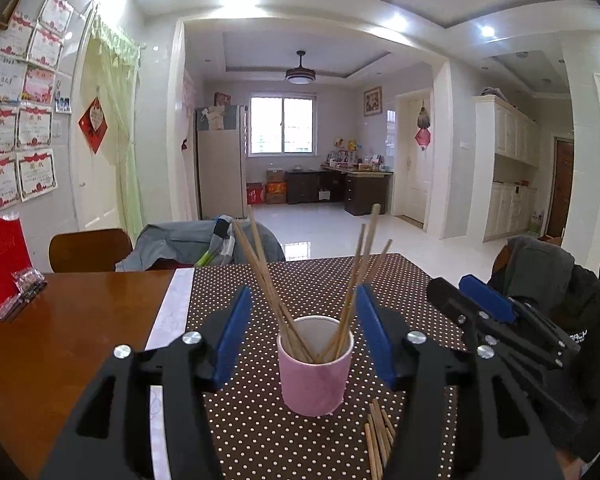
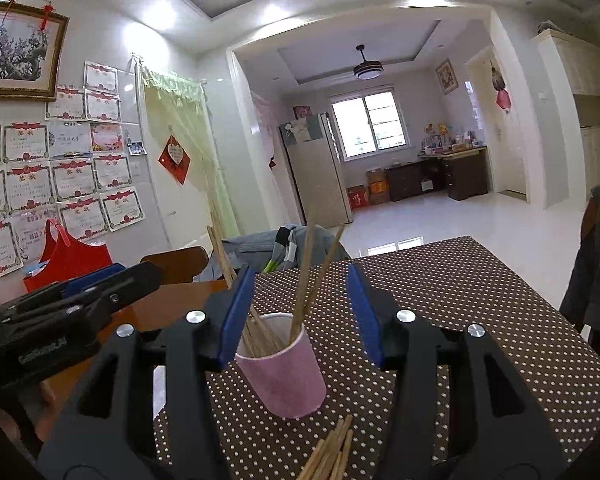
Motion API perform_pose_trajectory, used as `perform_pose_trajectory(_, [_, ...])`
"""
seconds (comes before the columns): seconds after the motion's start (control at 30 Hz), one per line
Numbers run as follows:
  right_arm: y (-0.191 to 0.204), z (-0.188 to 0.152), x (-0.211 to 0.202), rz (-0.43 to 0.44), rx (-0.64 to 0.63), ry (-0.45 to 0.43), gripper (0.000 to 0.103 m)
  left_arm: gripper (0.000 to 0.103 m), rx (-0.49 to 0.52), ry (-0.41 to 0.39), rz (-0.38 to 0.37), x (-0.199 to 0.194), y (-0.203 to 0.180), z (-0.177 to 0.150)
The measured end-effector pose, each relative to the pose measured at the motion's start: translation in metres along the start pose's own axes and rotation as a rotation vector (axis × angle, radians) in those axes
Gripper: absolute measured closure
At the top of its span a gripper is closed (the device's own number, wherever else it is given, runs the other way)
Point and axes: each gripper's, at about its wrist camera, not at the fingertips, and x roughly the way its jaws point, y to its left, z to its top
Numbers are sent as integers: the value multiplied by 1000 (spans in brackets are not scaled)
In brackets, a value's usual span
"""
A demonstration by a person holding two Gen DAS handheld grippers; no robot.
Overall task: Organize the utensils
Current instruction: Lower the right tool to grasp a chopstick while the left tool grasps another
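Note:
A pink cup (image 1: pixel 315 376) stands upright on the brown dotted tablecloth (image 1: pixel 308 280) and holds several wooden chopsticks (image 1: pixel 266 276) that lean left and right. My left gripper (image 1: pixel 302 304) is open and empty, its blue pads on either side of the cup, just short of it. Loose chopsticks (image 1: pixel 378 436) lie on the cloth in front of the cup. In the right wrist view the same cup (image 2: pixel 282 376) stands between my open, empty right gripper (image 2: pixel 300 284) fingers, with loose chopsticks (image 2: pixel 332 456) below. Each gripper shows in the other's view, the right (image 1: pixel 476 292) and the left (image 2: pixel 112 276).
The bare wooden table (image 1: pixel 72 328) lies left of the cloth, with a red bag (image 1: pixel 0 248) and a small clear packet (image 1: pixel 28 280) by the wall. Chairs draped with clothes (image 1: pixel 204 244) stand at the far edge, another at the right (image 1: pixel 548 268).

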Motion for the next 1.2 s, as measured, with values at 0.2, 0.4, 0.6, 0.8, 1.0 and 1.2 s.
perform_pose_trajectory(0.2, [-12, -4, -16, -29, 5, 36, 52, 47, 25, 50, -42, -6, -10, -13])
perform_pose_trajectory(0.4, [-25, -23, -22, -77, -12, 154, 49, 47, 51, 178, -110, 4, -18, -40])
perform_pose_trajectory(0.6, [-42, -54, -14, -116, -8, 334, 48, 47, 72, 406, -194, 31, -26, -76])
perform_pose_trajectory(0.8, [-50, -81, -10, -132, -1, 472, 46, 47, 124, 622, -220, 55, -30, -124])
perform_pose_trajectory(1.0, [-50, -97, -8, -120, -3, 544, 43, 47, 157, 717, -227, 64, -32, -150])
perform_pose_trajectory(1.2, [-47, -99, -9, -112, -7, 560, 42, 47, 153, 716, -236, 64, -29, -158])
